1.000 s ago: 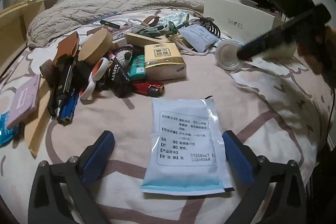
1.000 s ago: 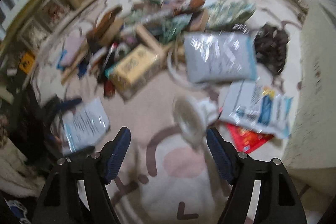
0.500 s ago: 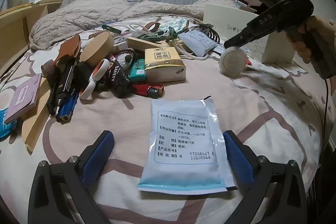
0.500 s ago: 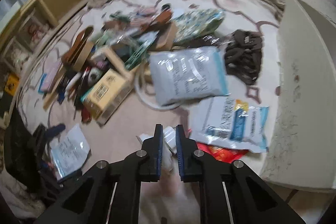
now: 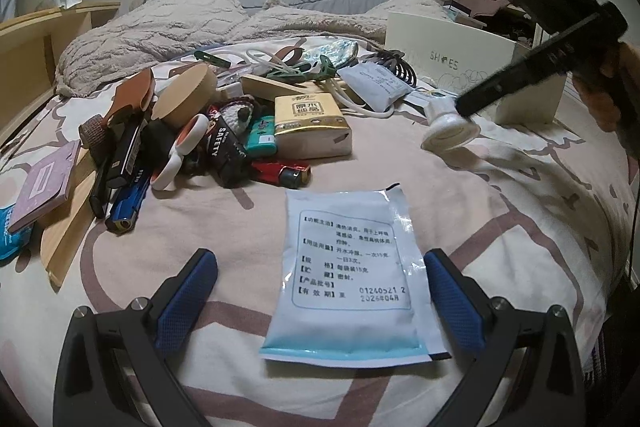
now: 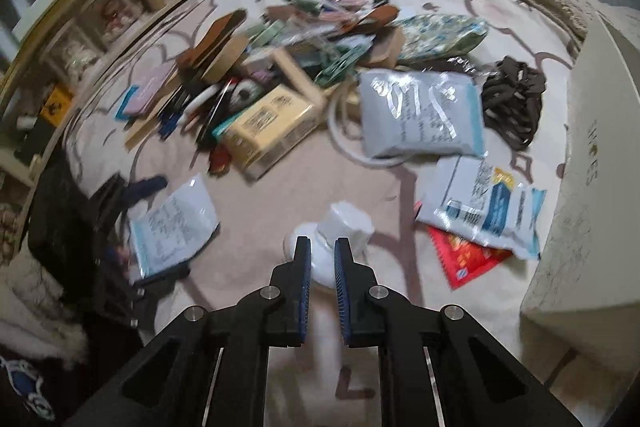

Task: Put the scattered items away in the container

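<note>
My right gripper [image 6: 322, 255] is shut on a small white plastic bottle [image 6: 336, 235] and holds it above the bedspread; it also shows in the left wrist view [image 5: 450, 129] at the right gripper's tip [image 5: 460, 109]. My left gripper [image 5: 320, 291] is open and empty, its jaws on either side of a white-and-blue medicine sachet [image 5: 348, 279] that lies flat on the bed. A cream shoe box [image 6: 592, 187] stands at the right; it also shows in the left wrist view [image 5: 448, 55].
A heap of items lies mid-bed: a yellow tissue pack [image 5: 310, 123], a red lighter [image 5: 280, 173], a black SAFETY pouch [image 5: 224, 151], a round wooden box [image 5: 184, 97]. More sachets [image 6: 420, 113] and a dark hair tie bundle [image 6: 514, 103] lie near the box.
My right gripper closed on the white bottle and lifted it slightly off the bed. My left gripper stayed open around the sachet.
</note>
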Demonstrator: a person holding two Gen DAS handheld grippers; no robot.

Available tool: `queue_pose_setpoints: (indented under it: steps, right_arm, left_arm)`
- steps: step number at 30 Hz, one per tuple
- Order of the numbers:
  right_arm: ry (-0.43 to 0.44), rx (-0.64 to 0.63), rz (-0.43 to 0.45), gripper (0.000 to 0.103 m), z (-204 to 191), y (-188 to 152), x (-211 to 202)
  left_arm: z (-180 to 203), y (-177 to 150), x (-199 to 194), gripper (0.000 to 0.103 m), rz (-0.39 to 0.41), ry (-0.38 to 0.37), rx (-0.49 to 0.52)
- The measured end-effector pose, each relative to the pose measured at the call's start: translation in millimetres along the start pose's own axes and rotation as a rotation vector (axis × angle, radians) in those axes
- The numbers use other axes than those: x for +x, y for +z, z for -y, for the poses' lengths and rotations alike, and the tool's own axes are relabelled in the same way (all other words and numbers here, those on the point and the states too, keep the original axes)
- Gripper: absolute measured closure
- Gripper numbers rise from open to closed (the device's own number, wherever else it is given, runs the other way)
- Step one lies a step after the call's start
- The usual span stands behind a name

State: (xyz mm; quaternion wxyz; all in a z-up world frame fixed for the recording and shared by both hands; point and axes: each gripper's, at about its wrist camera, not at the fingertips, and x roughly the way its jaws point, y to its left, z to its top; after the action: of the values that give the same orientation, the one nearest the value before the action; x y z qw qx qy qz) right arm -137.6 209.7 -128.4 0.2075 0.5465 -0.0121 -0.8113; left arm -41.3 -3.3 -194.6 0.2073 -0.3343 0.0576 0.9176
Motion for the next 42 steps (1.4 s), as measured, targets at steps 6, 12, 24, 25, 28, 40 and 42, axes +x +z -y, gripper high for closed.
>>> queue_pose_setpoints:
  steps: [6, 12, 24, 25, 28, 40, 42]
  right_arm:
    - [0.012, -0.039, -0.049, 0.09, -6, -15, 8]
    - [-0.013, -0.066, -0.04, 0.09, -7, -20, 7]
    - [-0.09, -0.096, -0.039, 0.035, -12, -13, 15]
    - [-0.096, -0.087, -0.044, 0.035, -10, -12, 18]
    - [-0.096, -0.036, -0.05, 0.035, -3, -9, 26]
    - [-0.106, -0.044, -0.077, 0.039, -7, -7, 46]
    - [-0.113, -0.056, -0.081, 0.039, -8, -7, 46]
  left_arm:
    - [0, 0, 0, 0.0, 0.0, 0.005, 0.003]
    - [0, 0, 0, 0.0, 0.001, 0.005, 0.003]
    - [-1, 0, 0, 0.0, 0.002, 0.004, 0.003]
    - [-1, 0, -1, 0.0, 0.002, 0.004, 0.003]
    - [0, 0, -1, 0.0, 0.004, 0.004, 0.003]
    - [17, 0, -10, 0.0, 0.086, 0.07, 0.111]
    - [20, 1, -10, 0.0, 0.091, 0.073, 0.126]
